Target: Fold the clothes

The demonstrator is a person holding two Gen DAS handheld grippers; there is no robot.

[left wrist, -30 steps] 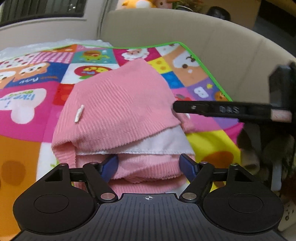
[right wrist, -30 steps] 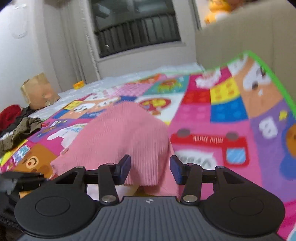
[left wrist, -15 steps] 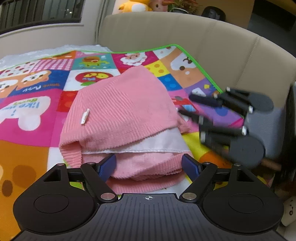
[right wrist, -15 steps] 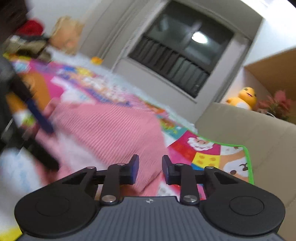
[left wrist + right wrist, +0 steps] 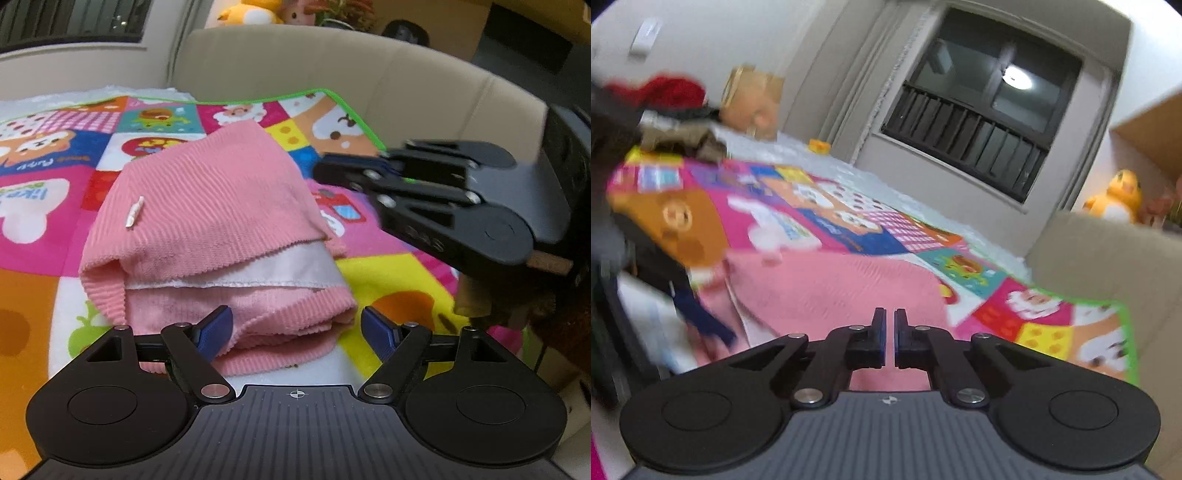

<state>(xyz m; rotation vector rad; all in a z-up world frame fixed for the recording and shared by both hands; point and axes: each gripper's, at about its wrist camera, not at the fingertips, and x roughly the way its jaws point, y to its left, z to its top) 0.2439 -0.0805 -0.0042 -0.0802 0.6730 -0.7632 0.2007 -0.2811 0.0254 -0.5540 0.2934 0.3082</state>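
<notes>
Pink ribbed garment [image 5: 207, 221] folded into a thick bundle, lying on colourful cartoon play mat [image 5: 55, 206]. Mat spread over cushioned surface, beige sofa back [image 5: 388, 85] rising behind its green-edged far corner. Pale lining band [image 5: 280, 266] exposed along near edge of upper fold; small white tag [image 5: 133, 212] on top layer, toward left side. Lower folds bunched at near edge.

Left gripper [image 5: 297, 328]: jaws spread wide, blue pads [image 5: 216, 326] standing apart, nothing clamped. Near edge of garment lying between the two fingers and slightly ahead of them; left pad just beside or brushing the lower fold, contact not determinable. Right pad clear of fabric, over yellow patch of mat.

Right gripper [image 5: 890, 339]: jaws just closed, fingers drawn together with only a thin slit between, nothing caught in them. Seen from left wrist view, right gripper [image 5: 332, 171] tilted on its side, off right edge of garment, tips near its upper right corner, apart from fabric. From right wrist view, pink garment [image 5: 831, 291] directly ahead of and below closed fingertips; picture blurred at left side.

Background: barred dark window [image 5: 979, 122], yellow plush toy [image 5: 1115, 195] on ledge above sofa, brown paper bag [image 5: 753, 99] and red cloth [image 5: 665, 90] at far end of room.
</notes>
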